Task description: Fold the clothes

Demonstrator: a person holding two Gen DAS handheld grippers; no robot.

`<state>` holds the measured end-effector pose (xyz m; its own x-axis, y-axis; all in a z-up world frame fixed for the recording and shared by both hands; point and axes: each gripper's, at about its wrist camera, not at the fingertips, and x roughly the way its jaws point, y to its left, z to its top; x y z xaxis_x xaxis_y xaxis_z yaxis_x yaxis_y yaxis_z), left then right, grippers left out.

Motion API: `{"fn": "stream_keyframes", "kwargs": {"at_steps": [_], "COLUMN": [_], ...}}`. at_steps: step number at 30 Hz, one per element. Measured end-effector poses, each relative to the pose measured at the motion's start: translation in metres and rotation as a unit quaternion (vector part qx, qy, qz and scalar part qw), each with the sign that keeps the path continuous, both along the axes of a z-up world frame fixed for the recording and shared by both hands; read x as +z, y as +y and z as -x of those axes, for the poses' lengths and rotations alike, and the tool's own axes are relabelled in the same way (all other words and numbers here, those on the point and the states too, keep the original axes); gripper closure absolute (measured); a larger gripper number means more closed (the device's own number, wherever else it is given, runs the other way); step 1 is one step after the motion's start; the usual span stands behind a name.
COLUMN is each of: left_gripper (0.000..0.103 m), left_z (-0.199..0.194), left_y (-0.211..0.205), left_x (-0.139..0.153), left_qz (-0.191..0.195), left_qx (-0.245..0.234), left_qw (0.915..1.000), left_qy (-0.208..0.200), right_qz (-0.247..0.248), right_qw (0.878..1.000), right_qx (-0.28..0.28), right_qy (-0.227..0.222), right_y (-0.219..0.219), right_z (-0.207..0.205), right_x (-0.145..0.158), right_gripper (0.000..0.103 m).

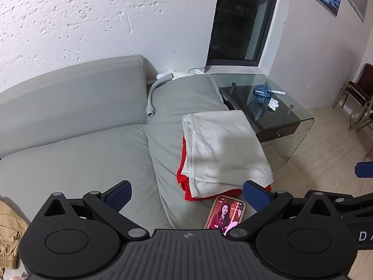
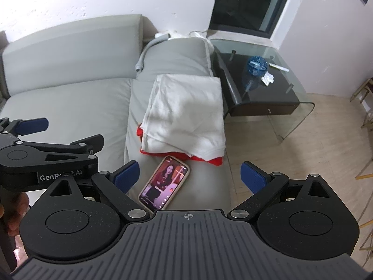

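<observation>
Grey fabric sofa (image 2: 70, 107): my work surface. Folded cream cotton garment (image 2: 186, 107) on a folded red garment (image 2: 215, 161), stack at 12 o'clock from my right gripper (image 2: 190, 175), long axis 12-to-6. Right nearer, perhaps. Left gripper (image 1: 186, 196): jaws wide, empty; right likewise.

White lettering reading "GenRo…t.AI", its middle letters hidden, runs along the side of the black plastic left gripper (image 2: 35, 126) at near left. The letters "DA" show on the black right gripper's body (image 1: 363, 235) at the near right edge. Text on the lit pink-cased smartphone (image 2: 164, 182) is too small to read.
</observation>
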<state>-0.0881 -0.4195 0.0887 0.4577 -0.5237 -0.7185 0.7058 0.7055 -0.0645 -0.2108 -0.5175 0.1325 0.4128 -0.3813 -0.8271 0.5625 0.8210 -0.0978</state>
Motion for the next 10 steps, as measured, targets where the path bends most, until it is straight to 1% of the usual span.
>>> {"fn": "stream_keyframes", "kwargs": {"at_steps": [4, 10], "left_gripper": [0.001, 0.002], "left_z": [-0.0004, -0.0002], "left_y": [-0.0003, -0.0003], "left_x": [-0.0015, -0.0047], "left_qz": [0.0, 0.007], "left_qx": [-0.001, -0.005], "left_qw": [1.0, 0.9999], "left_qy": [0.005, 0.005], "right_qz": [0.005, -0.004], "right_qw": [1.0, 1.0], "right_qx": [0.001, 0.001], "right_qy": [0.003, 0.005], "right_y": [0.0009, -0.0018], "right_z": [-0.0006, -0.001], "right_x": [0.0003, -0.0021], "right_gripper": [0.006, 0.006]}}
